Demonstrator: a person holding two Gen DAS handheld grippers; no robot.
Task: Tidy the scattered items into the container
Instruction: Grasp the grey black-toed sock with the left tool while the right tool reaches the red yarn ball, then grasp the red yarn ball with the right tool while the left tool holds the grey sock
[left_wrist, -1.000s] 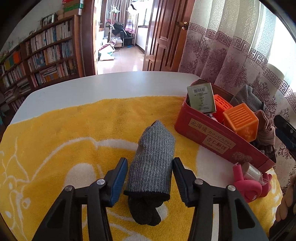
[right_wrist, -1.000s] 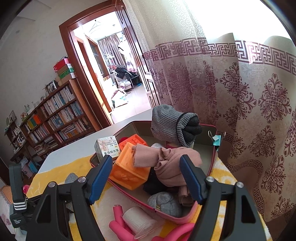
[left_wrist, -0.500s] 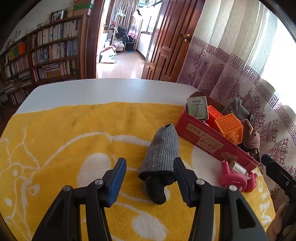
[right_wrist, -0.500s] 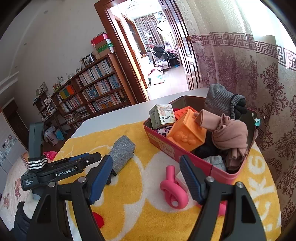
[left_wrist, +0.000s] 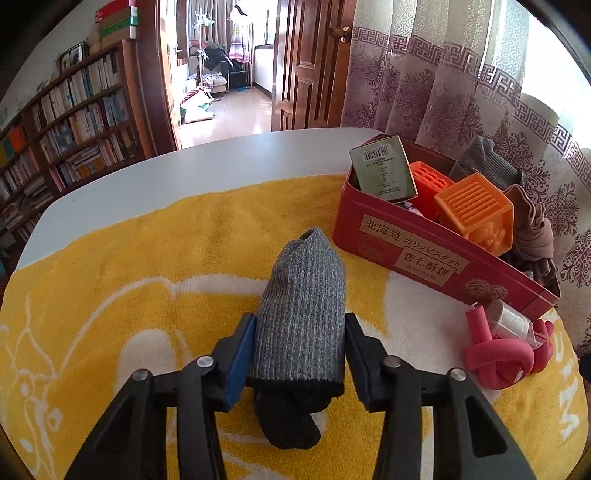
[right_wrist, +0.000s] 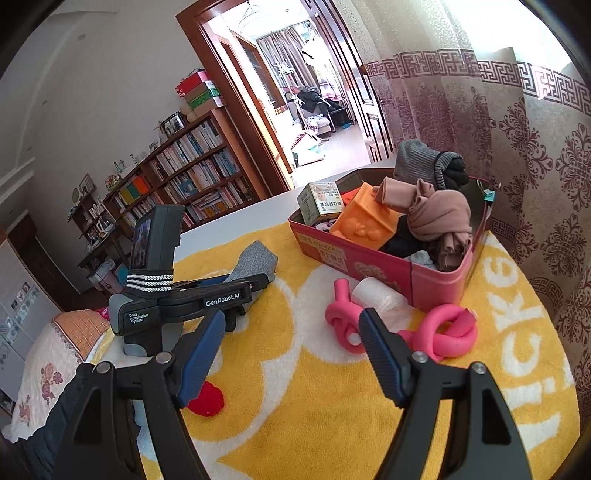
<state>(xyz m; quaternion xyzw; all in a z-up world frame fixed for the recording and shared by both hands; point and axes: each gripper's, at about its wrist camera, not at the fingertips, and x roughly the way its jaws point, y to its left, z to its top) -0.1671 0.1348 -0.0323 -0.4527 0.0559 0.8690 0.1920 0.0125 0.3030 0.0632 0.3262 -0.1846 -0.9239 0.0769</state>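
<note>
A grey knitted sock with a dark toe (left_wrist: 303, 288) lies on the yellow towel (left_wrist: 147, 277), just left of the red tin (left_wrist: 424, 258). My left gripper (left_wrist: 300, 319) straddles the sock's lower half. Its jaws are closing and both pads touch the sock's sides. In the right wrist view the same sock (right_wrist: 255, 260) pokes out past the left gripper (right_wrist: 264, 278). My right gripper (right_wrist: 291, 317) hovers open over bare towel with nothing between its fingers. The red tin (right_wrist: 369, 258) holds orange cubes, a small box, beige cloth and another grey sock.
A knotted pink foam tube (right_wrist: 447, 336) and a white roll (right_wrist: 376, 295) lie on the towel in front of the tin. A small red object (right_wrist: 207, 398) sits by my right gripper's left finger. A patterned curtain (left_wrist: 461, 92) hangs right behind the tin.
The left gripper drew back from the sock, then came forward again, and its jaws narrowed onto the sock's sides. The right gripper pulled back from the tin and now looks over the towel.
</note>
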